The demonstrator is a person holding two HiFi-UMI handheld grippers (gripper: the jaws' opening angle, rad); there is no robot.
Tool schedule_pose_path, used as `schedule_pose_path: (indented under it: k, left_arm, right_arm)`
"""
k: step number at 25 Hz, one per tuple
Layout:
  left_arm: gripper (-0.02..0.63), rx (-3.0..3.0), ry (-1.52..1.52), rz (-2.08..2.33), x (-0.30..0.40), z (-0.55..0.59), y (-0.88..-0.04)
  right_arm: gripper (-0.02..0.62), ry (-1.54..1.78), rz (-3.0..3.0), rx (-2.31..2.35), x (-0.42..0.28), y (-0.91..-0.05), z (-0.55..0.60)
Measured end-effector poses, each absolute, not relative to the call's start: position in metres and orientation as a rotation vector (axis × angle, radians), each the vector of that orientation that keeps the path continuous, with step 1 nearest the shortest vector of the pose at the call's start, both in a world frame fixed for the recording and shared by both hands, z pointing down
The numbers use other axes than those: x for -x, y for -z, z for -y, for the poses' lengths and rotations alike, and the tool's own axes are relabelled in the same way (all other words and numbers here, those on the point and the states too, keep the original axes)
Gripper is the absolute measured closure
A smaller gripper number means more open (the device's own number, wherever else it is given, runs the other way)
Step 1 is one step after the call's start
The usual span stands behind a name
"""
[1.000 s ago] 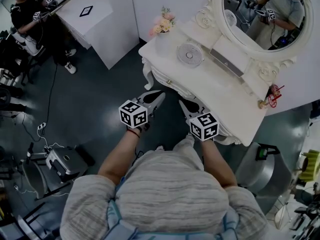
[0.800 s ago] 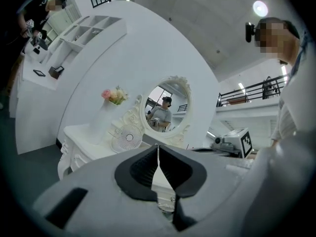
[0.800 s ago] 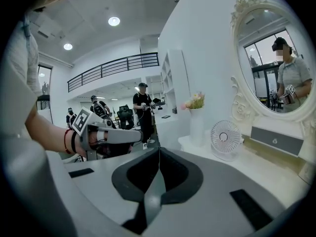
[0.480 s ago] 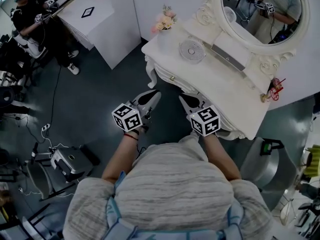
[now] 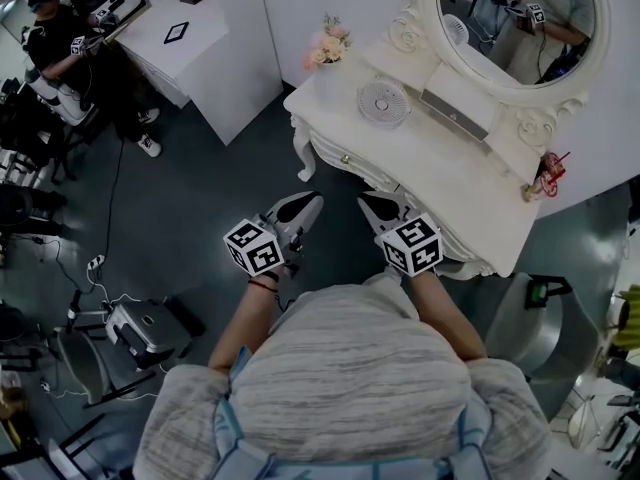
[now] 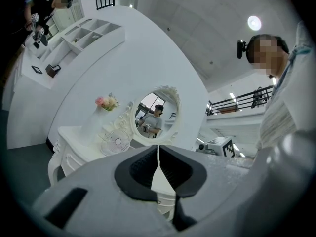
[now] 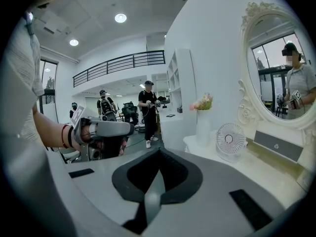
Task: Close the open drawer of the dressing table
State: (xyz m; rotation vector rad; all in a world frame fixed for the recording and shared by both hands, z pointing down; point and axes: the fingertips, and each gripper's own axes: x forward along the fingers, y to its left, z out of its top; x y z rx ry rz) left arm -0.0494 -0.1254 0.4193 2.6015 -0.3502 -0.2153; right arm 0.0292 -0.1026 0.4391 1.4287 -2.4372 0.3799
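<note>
The white dressing table (image 5: 440,183) stands at the upper right of the head view, under an oval mirror (image 5: 515,18). Its front drawer (image 5: 347,160), with a small knob, looks flush with the carved front; I see no drawer standing out. My left gripper (image 5: 305,206) hovers over the dark floor just in front of the table, jaws shut and empty. My right gripper (image 5: 383,206) is beside it, close to the table's front edge, also shut on nothing. In the left gripper view the left gripper (image 6: 158,169) points level at the table (image 6: 74,137). The right gripper (image 7: 157,179) shows shut fingers.
On the table top stand a small round fan (image 5: 383,101) and a vase of pink flowers (image 5: 328,53). A metal bin (image 5: 520,343) sits right of the table. A white counter (image 5: 190,38), a person in dark clothes (image 5: 60,38) and floor equipment (image 5: 140,328) are at the left.
My left gripper has drawn back from the table toward me, drifted left and risen a little. The right gripper has shifted only slightly. Both stay shut.
</note>
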Motion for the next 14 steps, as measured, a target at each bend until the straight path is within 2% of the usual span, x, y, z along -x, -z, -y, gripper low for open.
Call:
schedule_pose_path:
  k: [14]
  left_arm:
    - [0.581, -2.628, 0.245, 0.31, 0.0505, 0.1147, -0.4124]
  right_arm:
    - [0.588, -0.377, 2.447, -1.408, -0.0264, -0.4391, 0.0954]
